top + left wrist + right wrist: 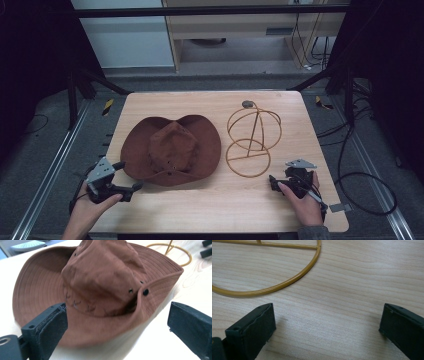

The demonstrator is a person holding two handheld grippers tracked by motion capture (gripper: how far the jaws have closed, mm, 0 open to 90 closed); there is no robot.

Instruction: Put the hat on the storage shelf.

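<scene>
Currently, a brown hat (171, 149) lies crown-up on the left half of the wooden counter (210, 210), its wide brim resting on the surface. Just to its right stands a gold wire stand (252, 137) — a flat ring on the counter with a rounded cage of hoops rising from it. Hat and stand sit near each other but do not touch.

Left gripper (127, 177): held in the person's left hand (90, 212) at the near-left corner of the counter, pointing toward the hat. Its jaws are spread wide and grip nothing. In the left gripper view the near brim of the hat (100, 290) lies between and just beyond the two jaw tips, and small dark eyelets show on the side of the crown. The ring of the stand (175, 253) appears behind the hat at the upper right of that view.

Right gripper (272, 182): held in the person's right hand (305, 202) at the near-right of the counter, just beside the base ring of the stand. Its jaws are likewise spread wide — bare wood (337, 302) lies between them. In the right gripper view the ring (287, 282) curves across the upper left, ahead of the jaw tips and clear of them.
</scene>
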